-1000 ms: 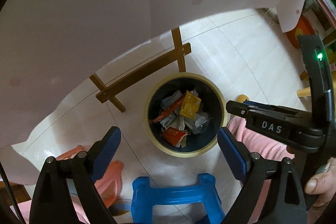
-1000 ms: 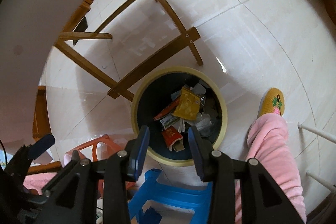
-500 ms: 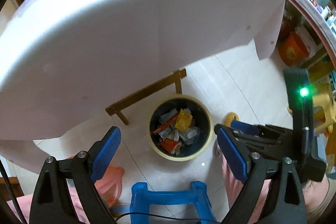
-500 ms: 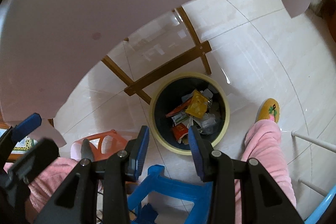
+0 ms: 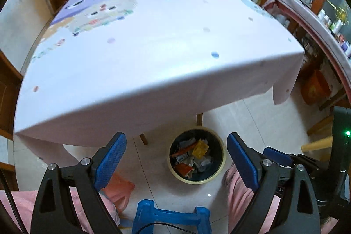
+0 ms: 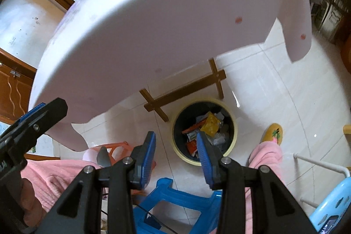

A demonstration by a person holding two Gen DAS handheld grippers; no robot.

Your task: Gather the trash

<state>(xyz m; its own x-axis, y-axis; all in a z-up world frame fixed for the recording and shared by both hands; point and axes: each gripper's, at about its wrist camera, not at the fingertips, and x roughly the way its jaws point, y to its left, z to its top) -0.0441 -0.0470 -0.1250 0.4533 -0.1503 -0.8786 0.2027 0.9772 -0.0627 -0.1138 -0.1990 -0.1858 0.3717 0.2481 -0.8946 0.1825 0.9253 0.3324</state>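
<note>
A dark trash bin with a yellow rim (image 5: pixel 197 181) stands on the tiled floor under the table edge. It holds several crumpled wrappers (image 5: pixel 198 152), red, yellow and grey. My left gripper (image 5: pixel 176 159) hangs high above it, open wide and empty. In the right wrist view the same bin (image 6: pixel 235 133) lies below my right gripper (image 6: pixel 176 152), whose blue pads stand apart with nothing between them. The yellow wrapper (image 6: pixel 210 126) lies on top of the heap. The left gripper's tip (image 6: pixel 33 120) shows at the left edge of that view.
A table with a pale patterned cloth (image 5: pixel 153 47) fills the upper view, and its wooden leg frame (image 6: pixel 186 91) stands behind the bin. A blue stool (image 6: pixel 175 196) and an orange stool (image 6: pixel 116 146) sit near a person's pink trouser legs (image 6: pixel 265 157) and yellow slipper (image 6: pixel 273 132).
Both grippers have risen away from the bin, which now looks smaller. The tabletop has come into view from above. Neither pair of jaws has changed its opening.
</note>
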